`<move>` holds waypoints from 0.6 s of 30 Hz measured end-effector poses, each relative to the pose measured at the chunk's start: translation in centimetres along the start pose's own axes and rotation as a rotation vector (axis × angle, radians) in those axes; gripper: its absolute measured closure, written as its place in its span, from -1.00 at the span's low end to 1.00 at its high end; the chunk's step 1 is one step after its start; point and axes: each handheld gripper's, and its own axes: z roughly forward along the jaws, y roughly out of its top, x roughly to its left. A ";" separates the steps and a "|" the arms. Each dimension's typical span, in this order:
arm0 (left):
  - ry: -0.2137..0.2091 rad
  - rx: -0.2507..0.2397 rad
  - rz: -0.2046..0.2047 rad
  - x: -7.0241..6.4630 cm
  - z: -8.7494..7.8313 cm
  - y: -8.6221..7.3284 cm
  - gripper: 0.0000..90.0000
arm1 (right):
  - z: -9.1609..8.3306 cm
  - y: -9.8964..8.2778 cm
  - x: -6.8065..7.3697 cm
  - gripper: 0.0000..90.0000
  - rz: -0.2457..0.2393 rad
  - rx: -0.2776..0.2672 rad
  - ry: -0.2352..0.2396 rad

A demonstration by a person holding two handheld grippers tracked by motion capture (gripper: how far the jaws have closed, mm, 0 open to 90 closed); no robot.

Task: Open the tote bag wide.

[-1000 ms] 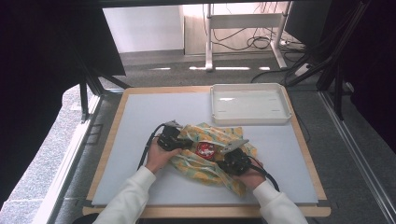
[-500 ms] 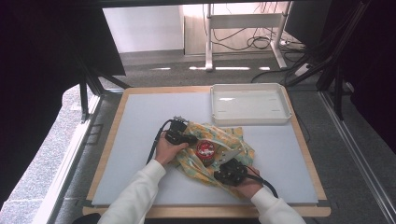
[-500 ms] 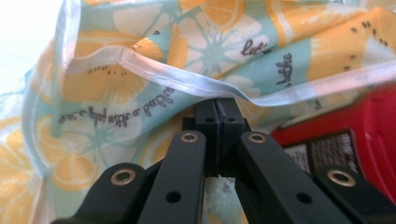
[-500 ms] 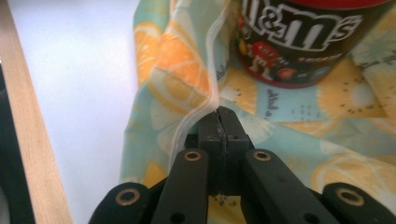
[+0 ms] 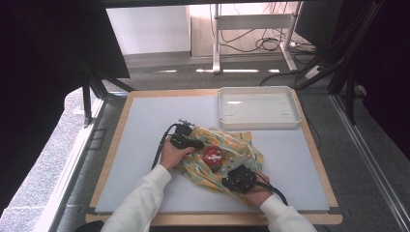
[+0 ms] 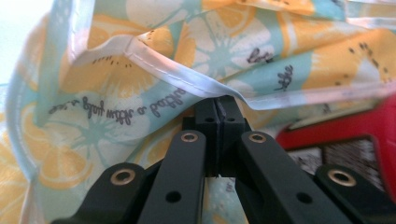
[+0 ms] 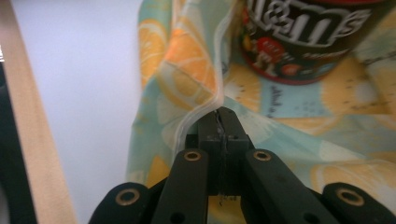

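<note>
We see the cloth (image 5: 220, 157), printed with citrus slices, lying crumpled near the middle of the bench (image 5: 145, 125), just in front of the white tray (image 5: 258, 107). A red-lidded can (image 5: 212, 154) stands on the cloth, between the two hands.

From above, both tongs are largely hidden: the left tongs (image 5: 196, 143) are covered by the gripper's black body and the hand, and the right tongs (image 5: 231, 178) sink into the folds, so the grips cannot be judged there. The can's label is also out of sight from above, where we see its lid.

The gripper views settle it. The left tongs (image 6: 218, 105) are pressed together on a white hem of the cloth (image 6: 154, 70), which drapes over their tips; the pinch point itself is tucked under the fold. At the right edge a red and dark shape (image 6: 345, 140), probably the can, is blurred and cut off. The right tongs (image 7: 218, 116) also pinch a hemmed edge of the cloth (image 7: 187, 74), and beyond them the can (image 7: 303, 42) shows its dark candy label, its top cut off by the frame. This view also shows the bench (image 7: 74, 84) surface and its wooden edge at the left.
</note>
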 end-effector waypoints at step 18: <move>-0.052 -0.099 0.107 -2.7 -6.1 -2.1 1.00 | -5.6 1.8 -2.0 0.98 0.068 -0.207 -0.072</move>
